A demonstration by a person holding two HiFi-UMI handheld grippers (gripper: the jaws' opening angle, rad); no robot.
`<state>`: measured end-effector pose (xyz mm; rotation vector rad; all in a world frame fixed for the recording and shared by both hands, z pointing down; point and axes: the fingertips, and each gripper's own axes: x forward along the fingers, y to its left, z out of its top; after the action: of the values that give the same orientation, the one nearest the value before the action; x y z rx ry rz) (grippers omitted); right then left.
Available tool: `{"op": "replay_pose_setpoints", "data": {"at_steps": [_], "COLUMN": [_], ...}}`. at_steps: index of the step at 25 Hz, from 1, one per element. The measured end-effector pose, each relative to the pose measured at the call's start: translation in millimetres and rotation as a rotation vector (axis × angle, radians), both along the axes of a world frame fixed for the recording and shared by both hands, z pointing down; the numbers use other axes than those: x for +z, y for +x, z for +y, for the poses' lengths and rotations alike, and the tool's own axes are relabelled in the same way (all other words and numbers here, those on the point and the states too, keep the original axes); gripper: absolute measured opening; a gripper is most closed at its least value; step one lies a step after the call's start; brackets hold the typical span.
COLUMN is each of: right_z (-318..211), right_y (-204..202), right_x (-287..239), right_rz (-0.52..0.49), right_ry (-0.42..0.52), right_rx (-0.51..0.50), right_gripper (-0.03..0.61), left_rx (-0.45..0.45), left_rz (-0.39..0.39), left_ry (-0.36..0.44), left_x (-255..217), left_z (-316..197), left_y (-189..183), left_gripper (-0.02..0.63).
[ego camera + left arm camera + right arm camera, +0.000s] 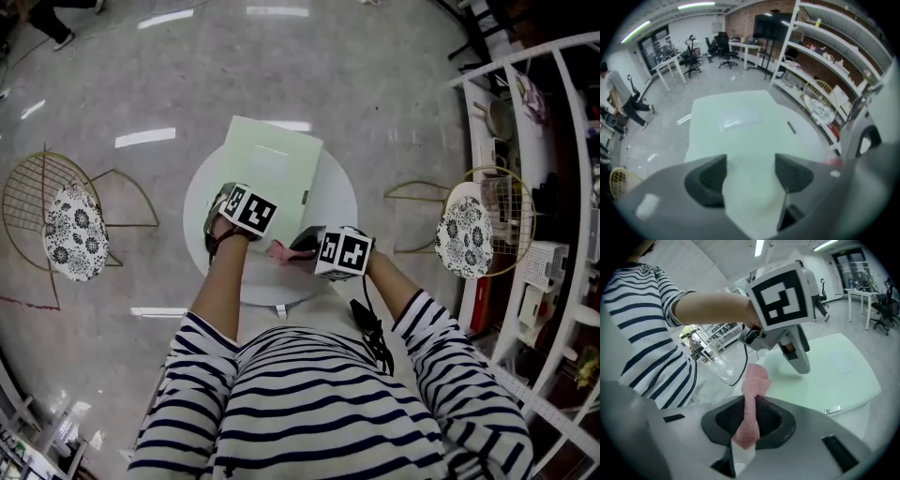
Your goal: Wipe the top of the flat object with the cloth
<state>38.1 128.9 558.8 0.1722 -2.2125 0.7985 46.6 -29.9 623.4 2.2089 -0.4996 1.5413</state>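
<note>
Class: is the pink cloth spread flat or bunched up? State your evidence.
Bunched up: the pink cloth is pinched into a narrow strip between the shut jaws of the right gripper.

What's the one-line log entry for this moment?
left gripper open, at green board near edge | right gripper shut on pink cloth | board flat on round white table

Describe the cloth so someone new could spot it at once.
Start at the round white table in the middle of the floor, with a pale green board lying on it. At the table's near edge, the right gripper has its fingers shut on a pink knitted cloth, the only pink, soft thing there.
</note>
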Motion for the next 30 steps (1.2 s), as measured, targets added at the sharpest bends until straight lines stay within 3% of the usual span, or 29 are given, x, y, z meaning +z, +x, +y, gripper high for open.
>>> {"op": "replay_pose_setpoints", "data": {"at_steps": [3, 10, 16, 20, 30], "right_z": [-17, -57, -92, -105, -111], "right_y": [13, 29, 38, 42, 55], "right_x": [-5, -44, -97, -134, -189], "right_rz": [0.021, -0.003, -0.104, -0.183, -0.25], "right_ry": [0.043, 0.211, 0.372, 0.46, 0.574], "right_rx": [0.085, 0.317, 0.58, 0.693, 0.829], "right_gripper": [0.051, 0.051, 0.051, 0.051, 0.049], "left_rx": [-0.012, -0.077, -0.1, -0.076, 0.011], "left_rz": [0.074, 0.428, 0.668, 0.769, 0.94], "left_ry": [0.004, 0.091, 0.143, 0.156, 0.278], "left_x": [-19, -103, -168, -204, -268], "left_z": [-1, -8, 1, 15, 42], "left_y": [5, 16, 4, 1, 5], "left_gripper": [0.321, 0.255, 0.193, 0.151, 0.045]}}
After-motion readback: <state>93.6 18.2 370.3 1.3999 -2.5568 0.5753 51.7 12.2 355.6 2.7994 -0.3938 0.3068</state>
